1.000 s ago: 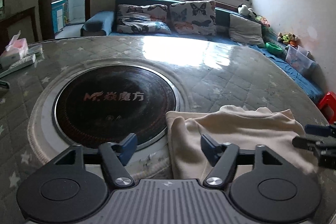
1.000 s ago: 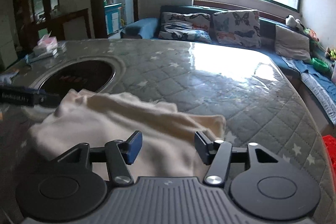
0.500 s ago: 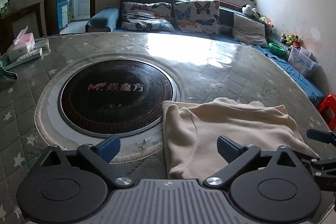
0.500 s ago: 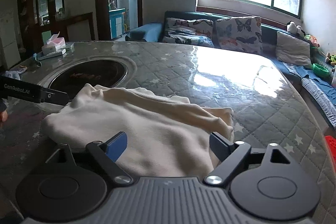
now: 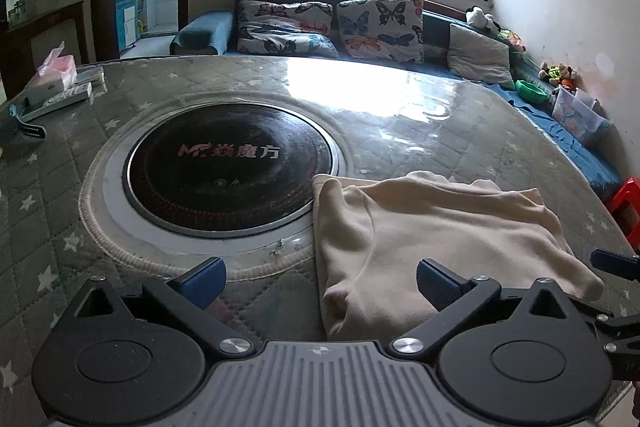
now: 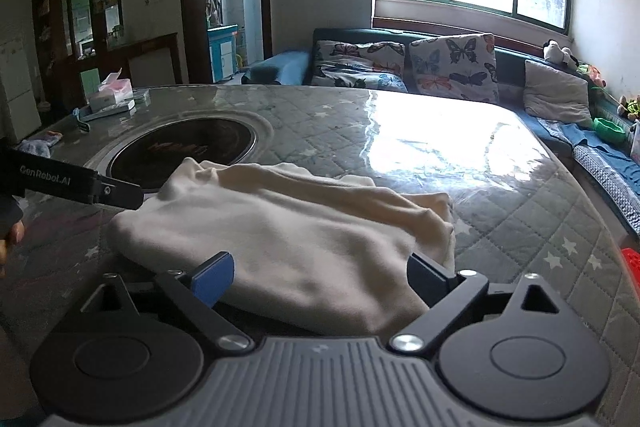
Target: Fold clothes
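A cream garment [image 5: 432, 227] [image 6: 288, 227] lies folded in a thick rectangle on the quilted, plastic-covered table [image 5: 400, 131], just right of the round black cooktop [image 5: 228, 167]. My left gripper [image 5: 320, 281] stands wide open over the garment's near left corner, and its pads touch nothing. My right gripper [image 6: 320, 275] hovers at the garment's near edge with its jaws opening; the cloth lies below and between them, unpressed. One finger of the left gripper [image 6: 120, 195] reaches in by the garment's left end in the right wrist view.
A tissue box [image 5: 58, 67] and a remote [image 5: 60, 99] sit at the table's far left. Behind the table is a sofa with butterfly cushions [image 5: 332, 23]. A red stool [image 5: 628, 203] stands past the right rim. A hand [image 6: 10, 239] shows at the left edge.
Both grippers have opened wider and drawn back a little from the garment, which now lies free on the table.
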### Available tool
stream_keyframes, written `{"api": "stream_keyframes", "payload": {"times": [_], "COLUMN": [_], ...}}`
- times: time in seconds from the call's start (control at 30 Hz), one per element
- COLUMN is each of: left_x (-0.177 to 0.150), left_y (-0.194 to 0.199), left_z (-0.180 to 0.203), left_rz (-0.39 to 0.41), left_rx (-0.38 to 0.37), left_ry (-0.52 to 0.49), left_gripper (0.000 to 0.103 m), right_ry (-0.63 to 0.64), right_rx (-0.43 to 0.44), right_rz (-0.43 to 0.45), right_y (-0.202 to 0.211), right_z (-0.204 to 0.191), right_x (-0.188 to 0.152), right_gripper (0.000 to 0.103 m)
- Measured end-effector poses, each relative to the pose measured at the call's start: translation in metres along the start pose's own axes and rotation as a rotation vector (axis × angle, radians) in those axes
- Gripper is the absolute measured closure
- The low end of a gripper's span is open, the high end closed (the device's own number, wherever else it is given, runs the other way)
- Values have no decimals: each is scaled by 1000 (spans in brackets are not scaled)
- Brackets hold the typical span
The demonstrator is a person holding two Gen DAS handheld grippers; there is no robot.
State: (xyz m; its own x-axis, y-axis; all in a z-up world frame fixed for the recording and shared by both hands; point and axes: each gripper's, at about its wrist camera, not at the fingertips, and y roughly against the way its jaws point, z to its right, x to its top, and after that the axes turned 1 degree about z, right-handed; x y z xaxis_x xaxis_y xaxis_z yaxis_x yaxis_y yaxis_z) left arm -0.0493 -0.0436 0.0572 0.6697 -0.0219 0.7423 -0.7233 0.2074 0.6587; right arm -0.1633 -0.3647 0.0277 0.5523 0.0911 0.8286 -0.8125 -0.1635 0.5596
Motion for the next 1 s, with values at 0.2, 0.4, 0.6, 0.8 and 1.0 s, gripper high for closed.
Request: {"api": "stream_keyframes", "payload": {"times": [0.2, 0.4, 0.6, 0.8, 1.0], "left_x": [-7, -17, -24, -30, -37], "left_y": [13, 29, 44, 55, 61], "left_z": [0, 5, 8, 6, 3], "left_rz": [14, 36, 65, 98, 112], "left_rx": [6, 5, -3, -10, -20], "left_ry": [1, -10, -18, -8, -7], "left_gripper": [0, 0, 0, 0, 0], "right_ry": [3, 2, 1, 14, 42], "right_rx": [0, -13, -21, -22, -33], "right_rz": [27, 51, 87, 118, 135], "right_y": [14, 29, 47, 62, 71], "right_z": [-5, -9, -12, -19, -27], "right_x": [-4, -11, -15, -18, -19], "right_gripper": [7, 5, 5, 4, 4]}}
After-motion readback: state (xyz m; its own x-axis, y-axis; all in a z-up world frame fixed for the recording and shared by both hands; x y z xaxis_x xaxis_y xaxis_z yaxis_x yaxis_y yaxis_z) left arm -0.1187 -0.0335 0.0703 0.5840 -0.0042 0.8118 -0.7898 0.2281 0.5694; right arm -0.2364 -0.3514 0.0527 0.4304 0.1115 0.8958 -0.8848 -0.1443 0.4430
